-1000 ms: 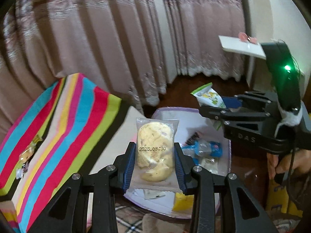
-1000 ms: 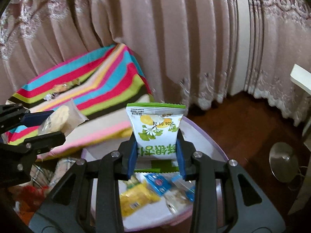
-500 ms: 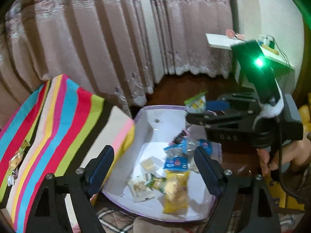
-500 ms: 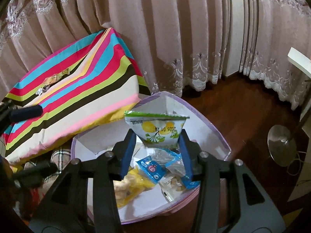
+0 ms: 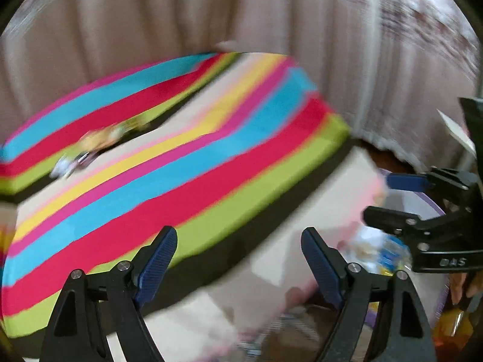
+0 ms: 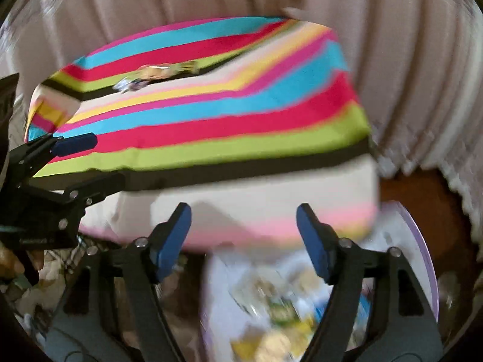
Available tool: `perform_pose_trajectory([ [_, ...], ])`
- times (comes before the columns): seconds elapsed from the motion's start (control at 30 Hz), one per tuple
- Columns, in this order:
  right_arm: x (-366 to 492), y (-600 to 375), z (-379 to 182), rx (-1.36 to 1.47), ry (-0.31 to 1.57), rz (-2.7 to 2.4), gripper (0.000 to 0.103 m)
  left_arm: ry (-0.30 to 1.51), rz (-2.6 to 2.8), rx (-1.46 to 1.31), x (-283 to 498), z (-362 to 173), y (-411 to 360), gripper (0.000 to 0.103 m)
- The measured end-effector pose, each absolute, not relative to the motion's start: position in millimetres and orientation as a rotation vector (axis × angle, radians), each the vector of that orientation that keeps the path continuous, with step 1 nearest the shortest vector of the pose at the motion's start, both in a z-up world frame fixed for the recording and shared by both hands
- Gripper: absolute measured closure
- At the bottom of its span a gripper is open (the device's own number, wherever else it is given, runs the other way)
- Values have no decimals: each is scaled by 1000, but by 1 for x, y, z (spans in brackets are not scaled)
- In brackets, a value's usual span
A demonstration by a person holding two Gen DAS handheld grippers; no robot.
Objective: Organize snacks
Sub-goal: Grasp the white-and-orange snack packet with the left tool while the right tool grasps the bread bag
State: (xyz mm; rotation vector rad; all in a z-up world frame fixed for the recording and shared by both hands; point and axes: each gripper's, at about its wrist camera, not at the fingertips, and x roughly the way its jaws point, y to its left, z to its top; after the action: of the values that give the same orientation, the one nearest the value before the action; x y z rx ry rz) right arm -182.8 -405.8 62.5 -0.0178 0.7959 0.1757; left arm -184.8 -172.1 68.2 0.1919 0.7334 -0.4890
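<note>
Left claw point(image 5: 238, 258) gapes wide, empty, over a striped cushion point(image 5: 169, 157). At 3 o'clock the right claw point(image 5: 377, 199) shows, also spread; blurred snacks point(image 5: 380, 250) lie below it in a purple-rimmed box point(image 5: 434, 208). Loose wrappers point(image 5: 99, 141) at 10 o'clock are smeared.

Right claw point(image 6: 243, 233) stands wide, empty; snacks point(image 6: 280, 307) in the box point(image 6: 422, 247) at 5 o'clock are blurred, partly hidden by its arms. Left claw point(image 6: 90, 160) at 9 o'clock is parted.
</note>
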Motion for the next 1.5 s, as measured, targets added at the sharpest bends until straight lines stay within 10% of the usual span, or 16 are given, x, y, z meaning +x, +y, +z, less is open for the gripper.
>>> perform_pose_trajectory([
  [0.97, 239, -70, 11, -868, 699, 675, 11, 911, -69, -406, 47, 15, 108, 18],
  [1.1, 252, -81, 15, -713, 739, 733, 40, 907, -65, -435, 78, 16, 110, 18],
  [1.5, 141, -187, 27, -325, 743, 552, 43, 864, 68, -579, 178, 3, 78, 18],
])
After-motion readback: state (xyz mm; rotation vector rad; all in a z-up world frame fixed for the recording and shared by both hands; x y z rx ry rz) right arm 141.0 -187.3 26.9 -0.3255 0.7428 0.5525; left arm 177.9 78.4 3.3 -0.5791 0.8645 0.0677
